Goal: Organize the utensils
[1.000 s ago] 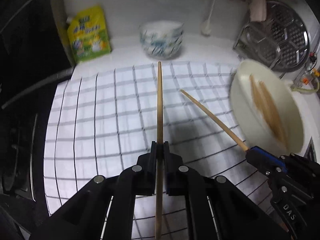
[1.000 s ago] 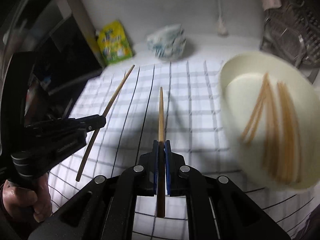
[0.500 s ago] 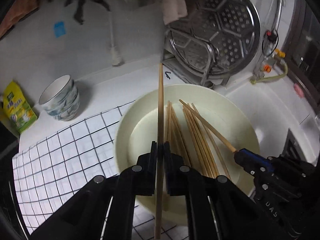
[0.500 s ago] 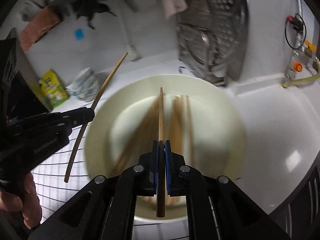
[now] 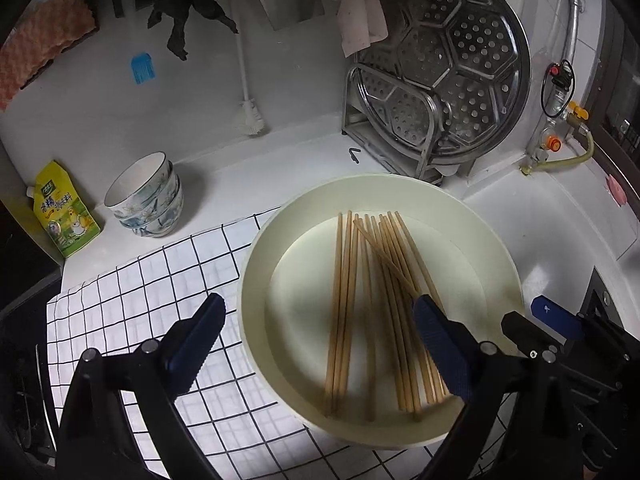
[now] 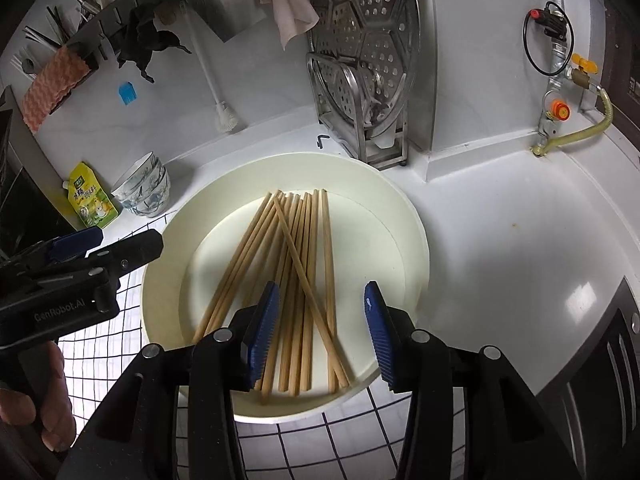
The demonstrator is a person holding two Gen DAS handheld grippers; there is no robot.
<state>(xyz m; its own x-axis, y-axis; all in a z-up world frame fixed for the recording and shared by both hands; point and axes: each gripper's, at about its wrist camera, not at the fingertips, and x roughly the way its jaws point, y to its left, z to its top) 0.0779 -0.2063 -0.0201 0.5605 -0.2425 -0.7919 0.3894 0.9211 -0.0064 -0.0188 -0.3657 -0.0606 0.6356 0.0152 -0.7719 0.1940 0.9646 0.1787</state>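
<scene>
Several wooden chopsticks [image 5: 376, 304] lie in a cream round basin [image 5: 472, 216], roughly parallel, one lying crosswise on top. They show in the right wrist view too [image 6: 296, 276], in the same basin [image 6: 400, 208]. My left gripper [image 5: 320, 320] is open and empty, hovering over the basin's near left part. My right gripper [image 6: 320, 300] is open and empty, over the near ends of the chopsticks. The right gripper also shows at the right edge of the left wrist view [image 5: 536, 320], and the left gripper at the left edge of the right wrist view [image 6: 108, 244].
A checked cloth [image 5: 160, 280] lies under the basin's left side. Stacked bowls [image 5: 144, 196] and a yellow pouch [image 5: 64, 212] stand at the back left. A steel rack with a steamer plate [image 5: 440, 68] stands behind the basin. Gas pipe and valve [image 6: 560, 112] at right.
Both grippers swung from the cloth to over the basin, then opened. The chopstick each held has dropped in among the others in the basin.
</scene>
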